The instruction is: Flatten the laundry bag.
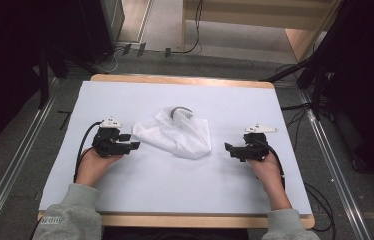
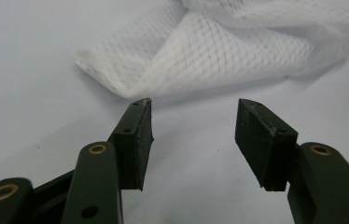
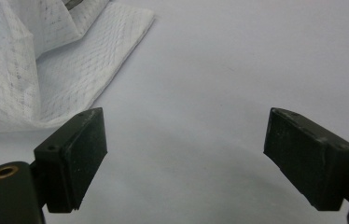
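Note:
A crumpled white mesh bag (image 1: 177,132) lies in the middle of the white table top (image 1: 175,185), with a dark curved edge showing at its far side. My left gripper (image 1: 134,146) rests on the table just left of the bag, pointing at its near left corner, jaws open and nothing between them. In the left gripper view the mesh bag (image 2: 219,51) lies just beyond the open left gripper (image 2: 193,119). My right gripper (image 1: 228,148) sits to the right of the bag, apart from it and open. The mesh bag (image 3: 46,60) fills the upper left of the right gripper view, beside the right gripper (image 3: 184,140).
The white sheet covers a wooden table (image 1: 185,220) whose edge shows at front and back. Cables (image 1: 320,200) trail off the table's right side and across the floor behind. Dark stands and curtains flank the table on both sides.

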`<state>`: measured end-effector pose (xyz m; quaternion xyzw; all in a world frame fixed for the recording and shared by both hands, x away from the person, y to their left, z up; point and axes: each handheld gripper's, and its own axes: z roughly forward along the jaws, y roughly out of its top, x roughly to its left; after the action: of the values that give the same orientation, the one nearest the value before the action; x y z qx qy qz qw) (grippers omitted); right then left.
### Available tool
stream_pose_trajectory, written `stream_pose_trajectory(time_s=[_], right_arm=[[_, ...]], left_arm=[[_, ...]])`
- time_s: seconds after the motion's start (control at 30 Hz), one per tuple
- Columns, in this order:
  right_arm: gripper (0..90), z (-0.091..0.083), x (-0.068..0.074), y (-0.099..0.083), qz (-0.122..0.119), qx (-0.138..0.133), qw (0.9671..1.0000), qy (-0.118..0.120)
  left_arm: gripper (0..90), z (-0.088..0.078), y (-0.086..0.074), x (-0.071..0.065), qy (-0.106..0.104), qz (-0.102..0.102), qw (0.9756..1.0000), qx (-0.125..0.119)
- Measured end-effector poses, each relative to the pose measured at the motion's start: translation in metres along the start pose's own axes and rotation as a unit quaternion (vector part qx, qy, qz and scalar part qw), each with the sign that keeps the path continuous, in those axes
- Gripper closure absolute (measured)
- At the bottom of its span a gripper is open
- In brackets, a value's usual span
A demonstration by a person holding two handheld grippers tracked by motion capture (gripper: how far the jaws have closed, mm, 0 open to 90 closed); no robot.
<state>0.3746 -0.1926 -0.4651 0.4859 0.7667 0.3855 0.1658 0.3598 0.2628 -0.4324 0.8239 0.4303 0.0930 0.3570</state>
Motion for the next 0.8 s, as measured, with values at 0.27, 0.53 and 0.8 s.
stream_pose_trajectory(time_s=[0.27,0.53,0.8], right_arm=[[14.1,0.005,0.007,-0.002,0.008,0.015,0.9998,0.001],[14.0,-0.001,0.014,0.0,-0.013,0.018,0.9993,0.029],[16.4,-0.005,0.021,0.003,-0.023,0.021,0.9987,0.041]], left_arm=[[46.8,-0.004,-0.008,-0.001,-0.019,-0.012,0.9997,0.011],[53.9,-0.009,-0.009,-0.001,-0.035,-0.015,0.9993,0.002],[56.1,-0.007,-0.009,0.001,-0.046,-0.032,0.9983,0.016]])
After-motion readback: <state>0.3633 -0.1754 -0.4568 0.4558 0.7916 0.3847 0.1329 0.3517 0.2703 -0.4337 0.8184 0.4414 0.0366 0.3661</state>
